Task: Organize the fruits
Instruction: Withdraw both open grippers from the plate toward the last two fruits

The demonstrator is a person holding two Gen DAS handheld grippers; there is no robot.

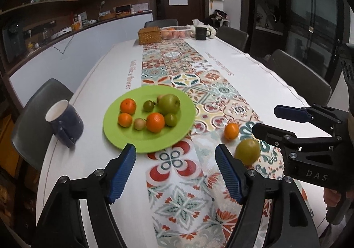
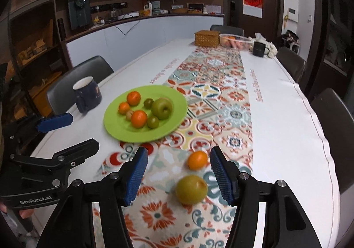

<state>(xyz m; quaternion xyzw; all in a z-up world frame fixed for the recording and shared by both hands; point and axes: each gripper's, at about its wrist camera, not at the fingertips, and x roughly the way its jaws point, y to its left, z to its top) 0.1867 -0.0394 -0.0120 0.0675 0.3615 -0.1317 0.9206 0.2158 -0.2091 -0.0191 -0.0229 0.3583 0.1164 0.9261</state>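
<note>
Green plate sits left of the patterned runner, holding three oranges, a big green apple with its stem dimple facing up, and smaller green and tan fruits. Right of it and nearer, on the runner, an orange lies just beyond a yellow-green fruit; both are round, with no clear long axis. The left gripper is open and empty. The right gripper is open around the yellow-green fruit, with its pads clear of it.
</note>
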